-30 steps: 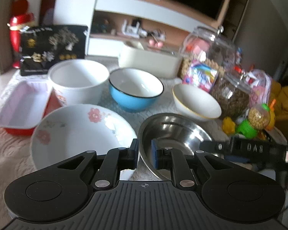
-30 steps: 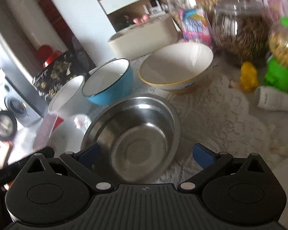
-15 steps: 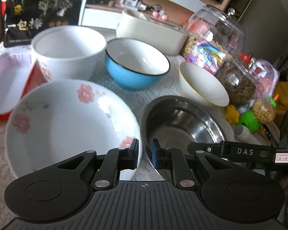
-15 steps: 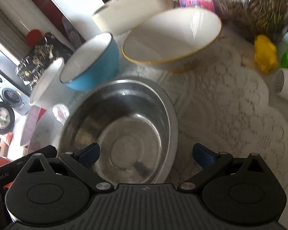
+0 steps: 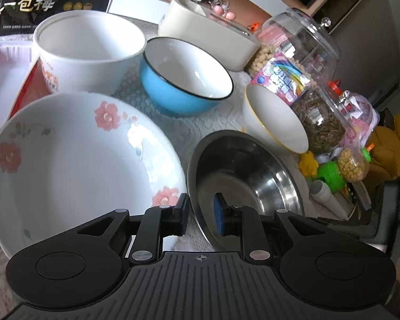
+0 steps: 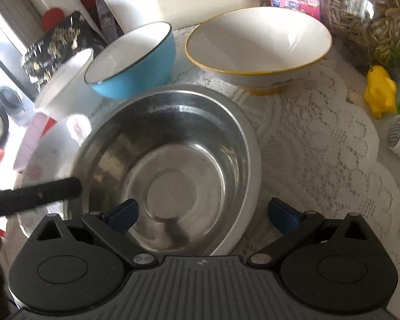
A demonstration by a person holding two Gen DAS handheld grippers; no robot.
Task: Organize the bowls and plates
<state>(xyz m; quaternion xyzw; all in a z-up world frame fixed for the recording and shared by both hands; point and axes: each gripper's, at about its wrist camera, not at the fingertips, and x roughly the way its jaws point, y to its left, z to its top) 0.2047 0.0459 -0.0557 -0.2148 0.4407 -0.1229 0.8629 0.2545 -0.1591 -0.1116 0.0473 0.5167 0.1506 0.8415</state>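
Steel bowl [image 5: 242, 176] – on the lace cloth beside the floral plate [image 5: 74, 160]; my left gripper [image 5: 200, 213] opening astride its near rim to grip; right gripper [image 6: 202, 213] wide, empty, over its basin

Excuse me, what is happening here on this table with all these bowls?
A person holds two grippers over a round stainless steel bowl on a lace cloth. The left gripper is opening its jaws astride the bowl's near rim, not pressing it. The right gripper hangs open over it. The blue bowl stands untouched.
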